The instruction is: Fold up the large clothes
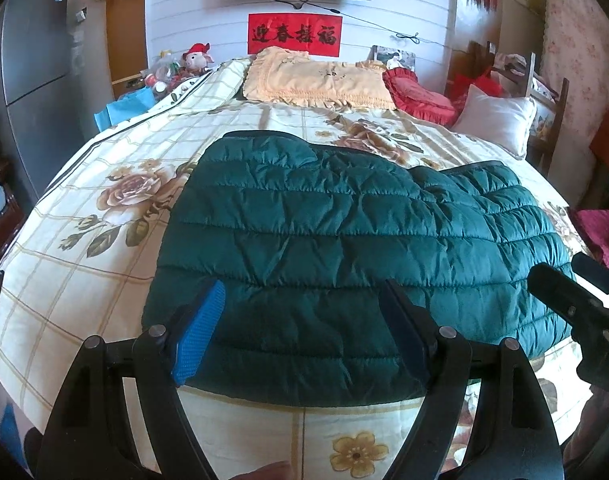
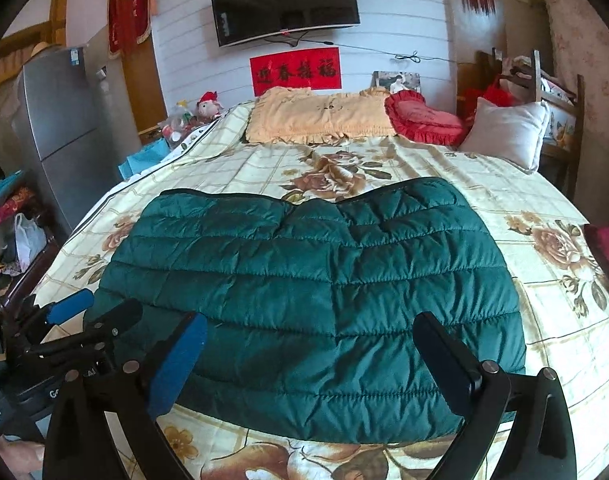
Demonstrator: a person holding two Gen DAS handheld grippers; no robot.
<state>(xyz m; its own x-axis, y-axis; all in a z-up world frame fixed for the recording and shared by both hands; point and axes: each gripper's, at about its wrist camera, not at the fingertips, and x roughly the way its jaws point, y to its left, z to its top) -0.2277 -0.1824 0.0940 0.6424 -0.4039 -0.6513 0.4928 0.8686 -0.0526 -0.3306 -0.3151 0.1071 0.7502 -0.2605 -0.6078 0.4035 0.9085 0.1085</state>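
A dark green quilted jacket [image 1: 344, 220] [image 2: 304, 260] lies folded flat on the floral bedspread [image 1: 84, 280] [image 2: 552, 312], its near hem towards me. My left gripper [image 1: 303, 286] hovers open over the hem's left part, with nothing pinched between its blue pad [image 1: 200, 328] and the dark one. My right gripper [image 2: 310, 320] stands wide open over the hem's middle, its pads clear of the cloth. The right gripper [image 1: 576, 296] shows at the right edge of the left wrist view. In the right wrist view the left gripper [image 2: 100, 306] shows at the left.
A yellow pillow [image 1: 316, 80], a red cushion [image 1: 416, 96] and a white pillow [image 1: 496, 120] lie at the head of the bed. A grey fridge [image 2: 60, 128] stands left of the bed. A dark red cloth [image 2: 608, 248] lies at the bed's right edge.
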